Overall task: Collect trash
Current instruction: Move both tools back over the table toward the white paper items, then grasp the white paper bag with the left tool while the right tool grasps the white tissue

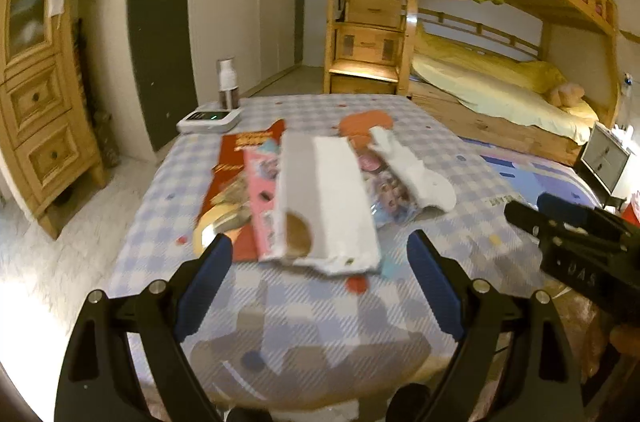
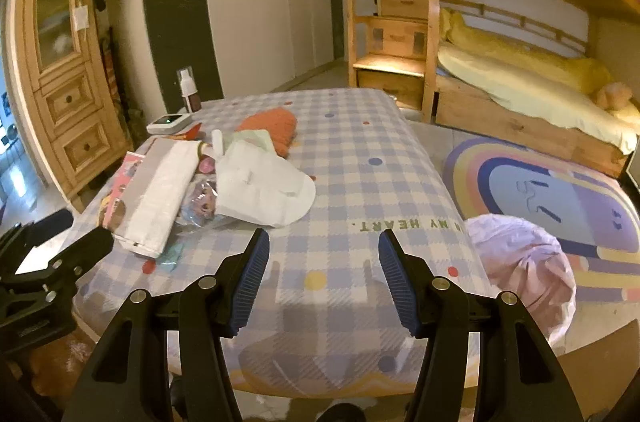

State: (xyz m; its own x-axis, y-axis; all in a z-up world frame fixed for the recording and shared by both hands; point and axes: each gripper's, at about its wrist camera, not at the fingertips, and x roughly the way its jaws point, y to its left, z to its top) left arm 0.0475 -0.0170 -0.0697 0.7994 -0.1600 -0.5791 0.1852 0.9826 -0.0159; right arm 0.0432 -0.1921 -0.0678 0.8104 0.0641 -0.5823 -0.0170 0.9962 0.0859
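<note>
Because the left gripper [image 1: 320, 254] is held with its blue-padded fingers [image 1: 208, 286] spread wide and empty just short of the long white torn cardboard box [image 1: 326, 202], that box is judged the nearer target for the left side. Its long axis runs away from the fingers, across the checked blue-and-white tabletop [image 1: 304, 326]. The right gripper [image 2: 324, 274], likewise wide and empty, is pointed at bare cloth, with the litter pile seen up and to its left.

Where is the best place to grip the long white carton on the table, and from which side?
Grip the white carton by its near end, which lies over the wrappers and points toward the left gripper. Come in low from the front with open jaws, closing top to bottom across the flattened thickness; its width looks too broad.
</note>
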